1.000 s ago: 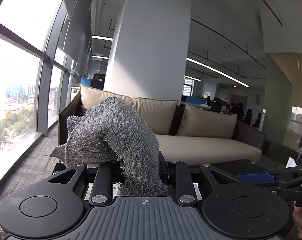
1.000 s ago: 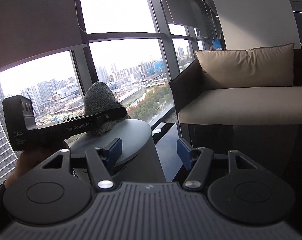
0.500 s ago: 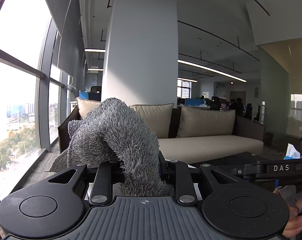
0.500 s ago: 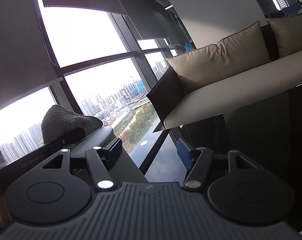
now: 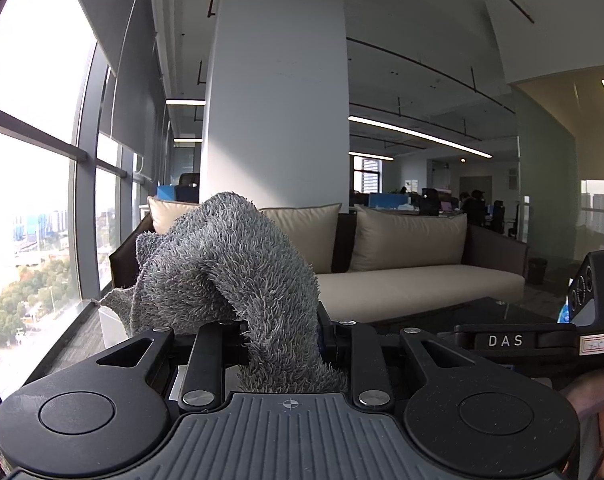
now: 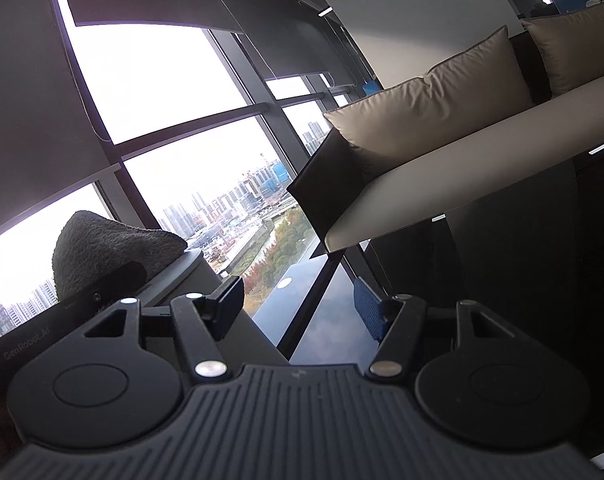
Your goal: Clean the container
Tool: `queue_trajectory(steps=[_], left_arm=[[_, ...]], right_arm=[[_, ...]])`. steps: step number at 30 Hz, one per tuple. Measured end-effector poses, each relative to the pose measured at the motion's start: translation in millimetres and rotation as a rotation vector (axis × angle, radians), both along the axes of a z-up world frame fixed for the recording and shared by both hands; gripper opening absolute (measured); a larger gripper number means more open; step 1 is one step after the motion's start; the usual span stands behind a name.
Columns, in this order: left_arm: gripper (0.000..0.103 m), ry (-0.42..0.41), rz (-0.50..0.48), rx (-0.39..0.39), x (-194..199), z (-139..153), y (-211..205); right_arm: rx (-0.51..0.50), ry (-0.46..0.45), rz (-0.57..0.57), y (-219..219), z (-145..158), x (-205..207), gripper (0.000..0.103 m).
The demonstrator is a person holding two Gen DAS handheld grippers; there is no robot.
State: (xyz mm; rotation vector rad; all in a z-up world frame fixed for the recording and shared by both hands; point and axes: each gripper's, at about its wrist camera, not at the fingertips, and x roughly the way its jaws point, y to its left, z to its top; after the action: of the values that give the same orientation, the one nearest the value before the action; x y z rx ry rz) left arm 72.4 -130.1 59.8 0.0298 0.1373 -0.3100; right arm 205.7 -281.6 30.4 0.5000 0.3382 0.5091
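A shaggy grey cloth (image 5: 230,276) is pinched in my left gripper (image 5: 278,320), which is shut on it. The cloth hides the fingertips and drapes forward and left over a pale edge (image 5: 110,320). In the right wrist view the same cloth (image 6: 110,248) rests on the flat top of a grey round container (image 6: 194,268). The left gripper's black housing (image 6: 62,332) lies across the container. My right gripper (image 6: 298,304) is open with nothing between its blue pads (image 6: 367,312). It sits just right of the container's side. Its housing marked DAS (image 5: 505,340) shows at the right of the left wrist view.
A beige sofa (image 5: 401,280) with cushions stands ahead, in front of a white pillar (image 5: 278,100). Tall windows (image 6: 162,80) run along the left. A dark glossy tabletop (image 6: 329,320) lies below the right gripper. A hand (image 5: 597,400) holds the right gripper.
The right wrist view has rolled and tilted upward, and the container has slid to its lower left. The right gripper's housing has come into the left wrist view. The cloth stays gripped.
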Motion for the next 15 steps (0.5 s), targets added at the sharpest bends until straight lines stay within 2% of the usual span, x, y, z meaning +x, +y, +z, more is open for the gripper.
queue_trajectory(steps=[3, 6, 13, 15], left_arm=[[0.022, 0.001, 0.000, 0.009, -8.6, -2.3, -4.8], [0.022, 0.007, 0.006, 0.005, -0.9, 3.8, 4.8], [0.022, 0.028, 0.016, -0.034, -9.9, 3.2, 14.7], [0.022, 0.033, 0.025, -0.038, -4.9, 8.5, 21.5]], right_arm=[[-0.025, -0.016, 0.049, 4.3, 1.5, -3.3, 0.066], [-0.042, -0.032, 0.107, 7.1, 3.0, -7.5, 0.067], [-0.098, -0.056, 0.235, 17.4, 3.5, -22.0, 0.067], [-0.094, -0.057, 0.258, 17.7, 3.1, -25.1, 0.078]])
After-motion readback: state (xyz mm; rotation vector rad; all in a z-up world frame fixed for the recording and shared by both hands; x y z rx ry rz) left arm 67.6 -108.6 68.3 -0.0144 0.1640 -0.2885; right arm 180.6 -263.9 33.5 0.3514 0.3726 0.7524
